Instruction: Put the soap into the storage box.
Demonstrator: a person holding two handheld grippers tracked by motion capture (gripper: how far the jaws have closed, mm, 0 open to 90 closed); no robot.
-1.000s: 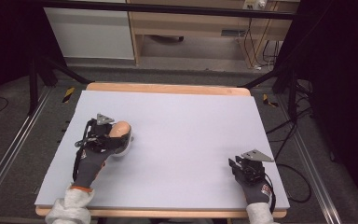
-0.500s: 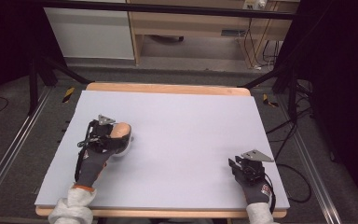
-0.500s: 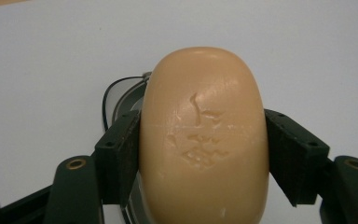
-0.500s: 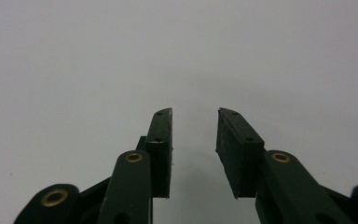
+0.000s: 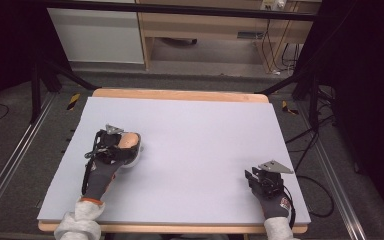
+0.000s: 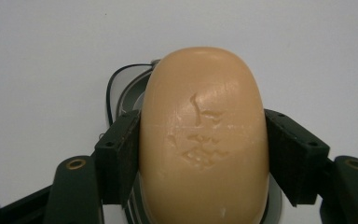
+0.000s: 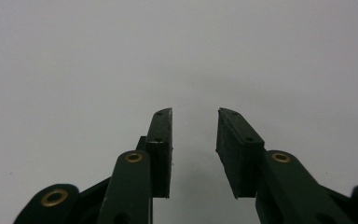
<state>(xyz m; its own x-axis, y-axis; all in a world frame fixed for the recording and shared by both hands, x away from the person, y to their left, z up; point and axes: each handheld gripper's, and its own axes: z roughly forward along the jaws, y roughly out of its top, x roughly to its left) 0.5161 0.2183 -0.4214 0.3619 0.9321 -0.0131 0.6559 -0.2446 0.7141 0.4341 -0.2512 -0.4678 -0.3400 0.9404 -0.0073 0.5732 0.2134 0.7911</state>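
My left gripper [image 5: 122, 145] sits over the left part of the table, my gloved left hand [image 5: 100, 172] behind it, jaws pressed against both sides of a bar of soap [image 6: 204, 140]. My right gripper [image 5: 261, 177] rests low near the right front corner, held by my right hand [image 5: 274, 202], jaws slightly parted with nothing between them.

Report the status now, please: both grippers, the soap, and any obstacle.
Left gripper shut on soap bar, over a soap dish. Right gripper open, empty, low over the table. No obstacle seen.
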